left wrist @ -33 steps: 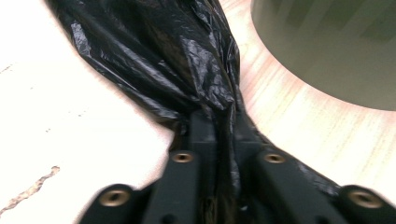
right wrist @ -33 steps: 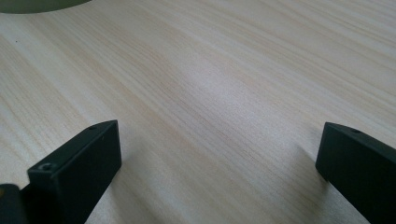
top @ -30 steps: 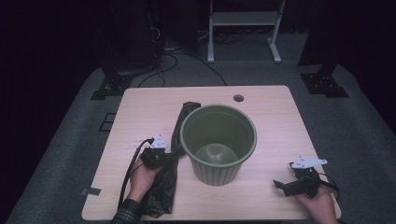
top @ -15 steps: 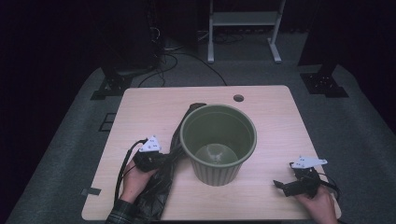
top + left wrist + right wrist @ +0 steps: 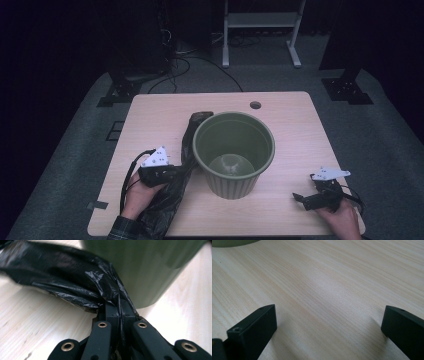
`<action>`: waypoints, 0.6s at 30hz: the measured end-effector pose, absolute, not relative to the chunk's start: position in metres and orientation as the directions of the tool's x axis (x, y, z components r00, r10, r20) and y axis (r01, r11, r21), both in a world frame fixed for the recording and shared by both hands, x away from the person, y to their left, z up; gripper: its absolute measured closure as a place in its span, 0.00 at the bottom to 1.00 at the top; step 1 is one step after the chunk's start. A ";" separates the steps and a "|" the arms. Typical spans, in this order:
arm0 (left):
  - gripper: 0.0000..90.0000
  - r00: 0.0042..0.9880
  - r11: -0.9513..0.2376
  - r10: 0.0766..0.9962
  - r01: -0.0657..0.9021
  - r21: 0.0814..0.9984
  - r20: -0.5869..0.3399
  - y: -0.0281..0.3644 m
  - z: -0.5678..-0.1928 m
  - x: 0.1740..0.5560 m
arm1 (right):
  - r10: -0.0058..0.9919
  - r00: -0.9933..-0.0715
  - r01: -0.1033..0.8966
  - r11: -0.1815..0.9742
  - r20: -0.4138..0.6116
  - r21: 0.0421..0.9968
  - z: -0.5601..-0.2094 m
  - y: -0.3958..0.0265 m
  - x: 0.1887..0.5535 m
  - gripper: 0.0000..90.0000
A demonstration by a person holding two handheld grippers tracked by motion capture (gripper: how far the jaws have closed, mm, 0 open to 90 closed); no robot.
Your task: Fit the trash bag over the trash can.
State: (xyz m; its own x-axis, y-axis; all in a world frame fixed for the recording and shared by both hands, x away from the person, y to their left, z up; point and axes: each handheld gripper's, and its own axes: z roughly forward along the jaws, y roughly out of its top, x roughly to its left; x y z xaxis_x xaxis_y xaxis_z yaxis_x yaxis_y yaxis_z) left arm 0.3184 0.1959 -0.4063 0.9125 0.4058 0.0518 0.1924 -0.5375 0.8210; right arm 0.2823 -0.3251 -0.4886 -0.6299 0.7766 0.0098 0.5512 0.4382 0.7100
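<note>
While the black plastic bag [image 5: 75, 287] is pinched as a thin gathered fold, the main hazard is slippage: the film is slick and bunched, so a sharp pull could draw it out of the left gripper [image 5: 117, 308] or tear it at the pinch.

Second hazard: the bag lies pressed against the side of the green ribbed bin [image 5: 233, 152]; dragging it sideways could snag it on the wall and shift or tip the bin, which stands upright and empty on the desk [image 5: 290, 115].

Third hazard: the bag's mouth is not open, and the other hand is not helping, so lifting it to the rim as a twisted rope would likely leave it draped rather than lining the bin.

Position, item: bag runs along the bin's left side, from behind the bin toward the near desk edge, its near end under the person's left forearm.

Left fingers [image 5: 111, 312]: closed tight on a twisted pleat of the bag, film trapped between the pads.

Right gripper [image 5: 329, 330]: fingers spread wide, holding nothing, low over bare desk, well apart from bag and bin.
</note>
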 end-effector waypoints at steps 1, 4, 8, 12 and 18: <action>0.98 0.915 -0.535 0.400 0.186 0.824 0.054 0.195 -0.405 0.318 | 0.776 -0.630 0.550 0.439 0.009 0.710 -0.489 -0.325 0.282 0.00; 0.98 0.926 -0.531 0.373 0.158 0.833 0.063 0.192 -0.398 0.314 | 0.777 -0.630 0.551 0.439 0.009 0.710 -0.489 -0.325 0.283 0.00; 0.97 0.939 -0.521 0.335 0.115 0.846 0.079 0.188 -0.389 0.309 | 0.778 -0.629 0.552 0.437 0.010 0.710 -0.489 -0.325 0.282 0.00; 0.97 0.945 -0.513 0.311 0.078 0.855 0.099 0.185 -0.379 0.304 | 0.778 -0.628 0.553 0.437 0.010 0.709 -0.489 -0.325 0.282 0.00; 0.97 0.955 -0.482 0.274 0.031 0.876 0.117 0.183 -0.363 0.296 | 0.778 -0.628 0.553 0.437 0.010 0.710 -0.489 -0.325 0.283 0.00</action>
